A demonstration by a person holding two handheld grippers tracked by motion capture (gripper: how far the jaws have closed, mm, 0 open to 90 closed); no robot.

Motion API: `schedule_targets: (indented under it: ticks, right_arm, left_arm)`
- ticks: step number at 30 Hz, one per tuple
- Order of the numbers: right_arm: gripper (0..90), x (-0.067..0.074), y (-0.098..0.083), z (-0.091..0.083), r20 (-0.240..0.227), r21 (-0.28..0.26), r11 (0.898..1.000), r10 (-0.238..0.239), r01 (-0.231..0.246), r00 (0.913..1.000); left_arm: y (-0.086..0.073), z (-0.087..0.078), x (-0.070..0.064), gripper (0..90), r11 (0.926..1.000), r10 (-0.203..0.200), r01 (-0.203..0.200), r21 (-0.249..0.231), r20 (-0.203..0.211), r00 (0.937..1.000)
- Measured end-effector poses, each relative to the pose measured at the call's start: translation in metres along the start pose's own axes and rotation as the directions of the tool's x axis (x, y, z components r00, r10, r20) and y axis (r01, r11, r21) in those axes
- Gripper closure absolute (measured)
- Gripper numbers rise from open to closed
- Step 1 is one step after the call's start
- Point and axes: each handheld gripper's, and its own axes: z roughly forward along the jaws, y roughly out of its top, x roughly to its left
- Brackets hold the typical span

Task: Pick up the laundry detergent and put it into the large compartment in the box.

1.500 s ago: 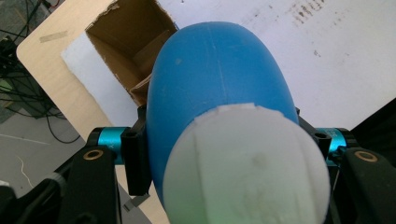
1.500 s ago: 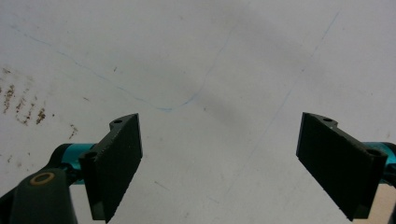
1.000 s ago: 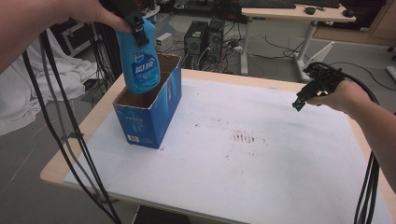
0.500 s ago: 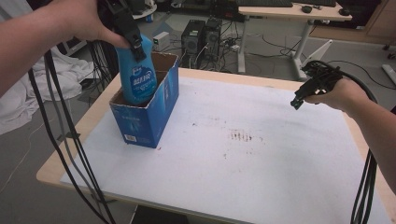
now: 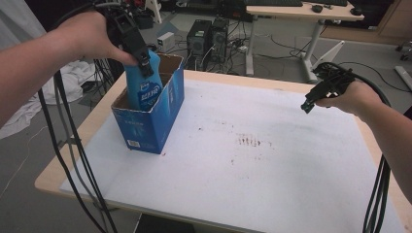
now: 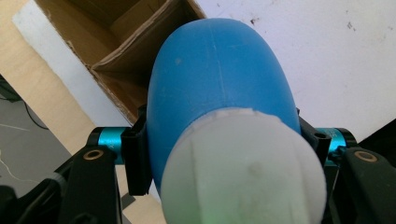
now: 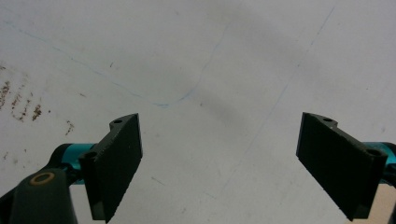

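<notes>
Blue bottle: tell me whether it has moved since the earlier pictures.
Yes. The blue bottle, clamped in the left gripper, has sunk lower into the blue cardboard box in the high view.

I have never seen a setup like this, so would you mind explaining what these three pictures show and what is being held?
No robot here: a person holds a hand-operated two-jaw gripper in each hand. The high view looks down on the table from above the person's side. The other two pictures come from cameras riding on the grippers, looking along their black jaws. The left gripper is shut on a blue bottle with a white cap, its lower part inside an open blue cardboard box standing near the table's left edge. The right gripper hangs above the stained white tabletop with its jaws wide apart and nothing between them.
</notes>
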Motion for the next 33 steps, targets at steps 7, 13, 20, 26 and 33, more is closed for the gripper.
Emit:
schedule_targets:
  ticks: [7,13,20,26,33]
  right_arm:
    - [13.6,0.001,0.001,0.001,-0.001,0.001,1.000,-0.003,0.003,1.0000]
    - [13.6,0.001,0.001,0.002,0.000,0.004,1.000,-0.002,0.002,1.0000]
    - [13.6,0.001,0.001,0.001,0.003,0.004,1.000,-0.003,0.003,1.0000]
    - [13.6,0.001,0.001,0.001,0.003,0.006,1.000,-0.005,0.005,1.0000]
    - [13.6,0.001,0.001,0.002,-0.001,0.004,1.000,-0.010,0.010,0.9999]
  left_arm:
    - [-0.004,0.013,0.001,37.2,0.9999,-0.003,0.003,0.013,0.006,1.0000]
    - [-0.007,0.024,0.002,37.2,0.9997,-0.009,0.009,0.022,0.016,0.9998]
    - [-0.010,0.037,0.002,37.2,0.9991,-0.011,0.010,0.042,0.021,0.9997]
    - [-0.011,0.045,0.001,37.2,0.9987,-0.012,0.011,0.049,0.022,0.9997]
    - [-0.013,0.053,0.003,37.2,0.9985,-0.010,0.009,0.053,0.027,0.9996]
